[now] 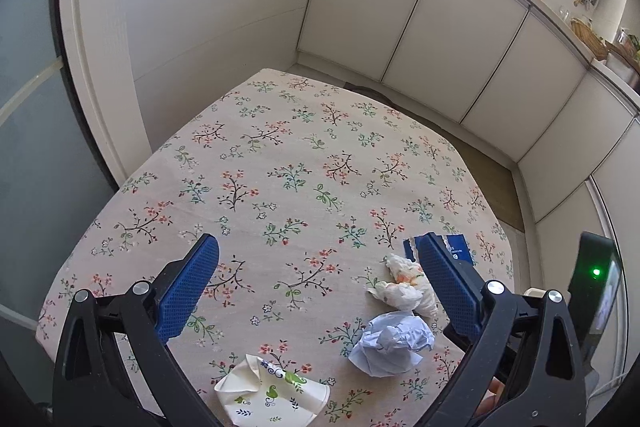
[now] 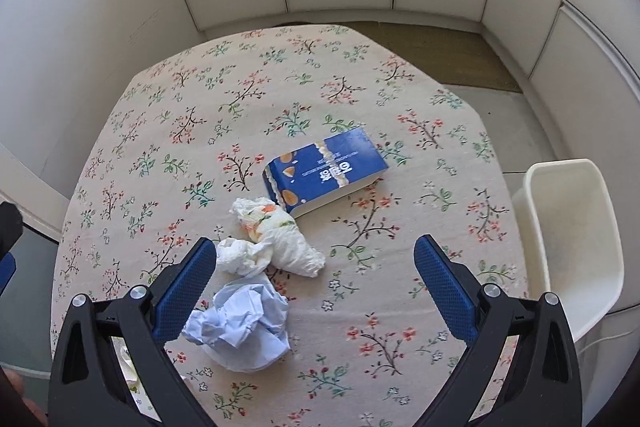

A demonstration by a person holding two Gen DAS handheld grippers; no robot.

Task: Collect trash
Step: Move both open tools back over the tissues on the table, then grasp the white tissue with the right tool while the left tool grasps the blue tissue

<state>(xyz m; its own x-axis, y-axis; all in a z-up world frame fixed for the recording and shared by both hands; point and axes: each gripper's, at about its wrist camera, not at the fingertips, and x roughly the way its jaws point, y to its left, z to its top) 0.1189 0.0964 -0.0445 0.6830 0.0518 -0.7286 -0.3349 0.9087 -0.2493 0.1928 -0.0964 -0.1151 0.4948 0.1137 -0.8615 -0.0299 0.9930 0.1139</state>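
On the floral tablecloth [image 2: 280, 87] lie a blue snack box [image 2: 324, 171], a crumpled white printed napkin [image 2: 276, 239] and a crumpled pale blue paper ball [image 2: 244, 323]. A squashed patterned paper cup [image 1: 272, 393] lies nearest in the left wrist view, where the napkin [image 1: 404, 287], the blue ball [image 1: 390, 343] and part of the box [image 1: 456, 247] also show. My left gripper [image 1: 316, 247] is open and empty above the table. My right gripper [image 2: 316, 251] is open and empty, with its left finger [image 2: 188, 291] beside the napkin and ball.
A white plastic bin [image 2: 572, 239] stands off the table's right edge. White cabinet doors [image 1: 440, 39] and a wall surround the table. A dark device with a green light [image 1: 596, 273] is at the right in the left wrist view.
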